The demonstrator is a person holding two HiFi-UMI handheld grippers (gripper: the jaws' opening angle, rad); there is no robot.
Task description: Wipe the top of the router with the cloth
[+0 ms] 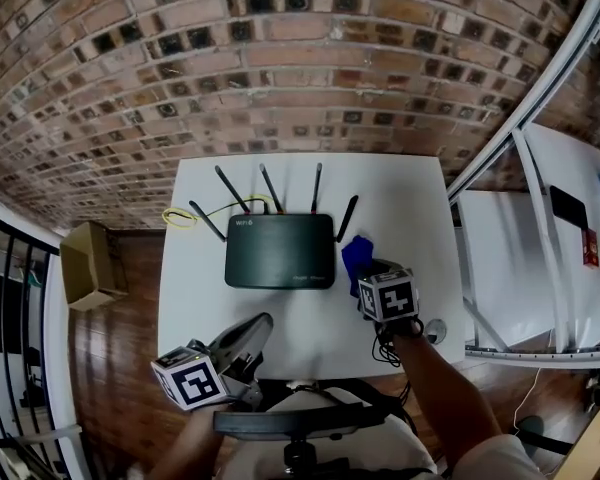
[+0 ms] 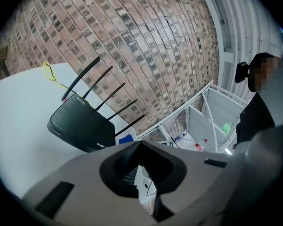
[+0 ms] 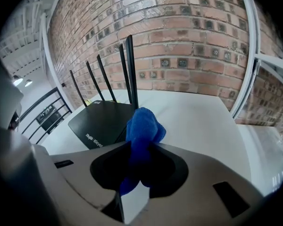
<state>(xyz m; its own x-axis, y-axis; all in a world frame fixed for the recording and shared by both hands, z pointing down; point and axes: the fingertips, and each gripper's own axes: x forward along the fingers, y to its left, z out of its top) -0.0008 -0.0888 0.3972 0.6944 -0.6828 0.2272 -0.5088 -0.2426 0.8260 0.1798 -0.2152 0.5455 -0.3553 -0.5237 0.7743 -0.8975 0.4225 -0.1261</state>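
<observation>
Router (image 1: 280, 251) lies flat at the middle of the white table (image 1: 405, 193), with its antennas (image 1: 317, 186) raised along the far edge. My right gripper (image 3: 140, 147) is clamped on the blue cloth (image 3: 144, 126), held just beside the router's right edge and not on its top. My left gripper (image 1: 263, 322) has its jaws together on nothing, near the table's front edge.

Risks noted:
- The router is unrestrained, so a sideways wipe may push it.
- The cloth is a small bunch, so the jaw tips could scrape the casing.
- A stroke too far back may snag an antenna or the yellow cable (image 1: 180, 216).
</observation>
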